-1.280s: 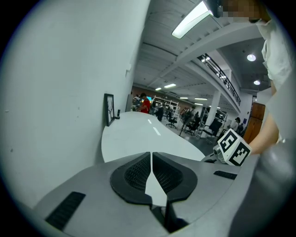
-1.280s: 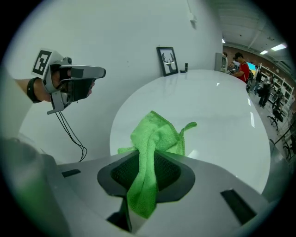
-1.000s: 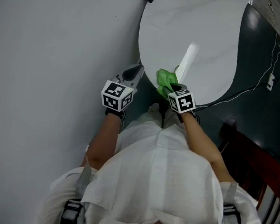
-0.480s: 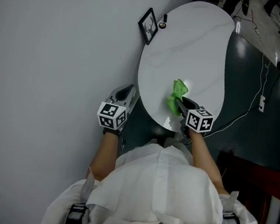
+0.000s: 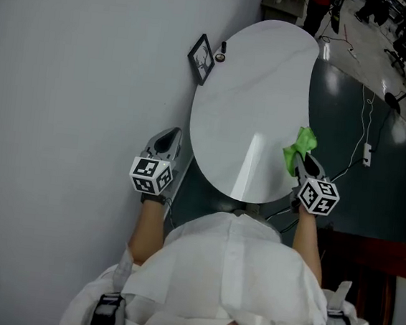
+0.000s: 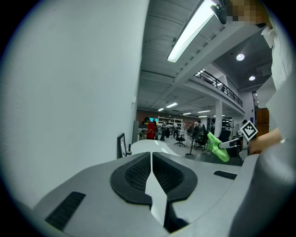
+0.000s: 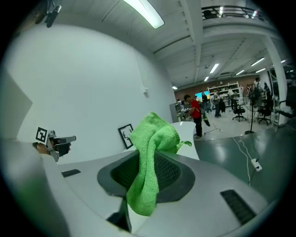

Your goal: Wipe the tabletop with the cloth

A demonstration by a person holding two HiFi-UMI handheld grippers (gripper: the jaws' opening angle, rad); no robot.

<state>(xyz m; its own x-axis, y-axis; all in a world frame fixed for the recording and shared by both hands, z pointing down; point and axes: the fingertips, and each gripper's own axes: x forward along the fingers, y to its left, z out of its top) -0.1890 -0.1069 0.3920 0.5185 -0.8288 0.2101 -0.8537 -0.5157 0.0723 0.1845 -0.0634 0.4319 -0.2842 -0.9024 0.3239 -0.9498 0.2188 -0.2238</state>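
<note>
Lighting is cool, even and overhead. In the left gripper view, a ceiling light strip (image 6: 194, 30) glares at 1 o'clock. In the head view, the tabletop (image 5: 224, 103) shows a reflected streak (image 5: 249, 167) toward 6 o'clock. Expect fisheye bending and dark corners in both gripper views.

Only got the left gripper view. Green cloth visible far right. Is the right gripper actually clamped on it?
Observer: Yes. In the right gripper view the right gripper is shut on the green cloth; cloth sticks out above and below the jaws.
Operator: Is it on the table?
Observer: Head view puts it at the right edge of the white tabletop. Whether it touches, I cannot tell.
Operator: And where is my left gripper?
Observer: Head view: the left gripper is off the table, between its left edge and the wall.
</note>
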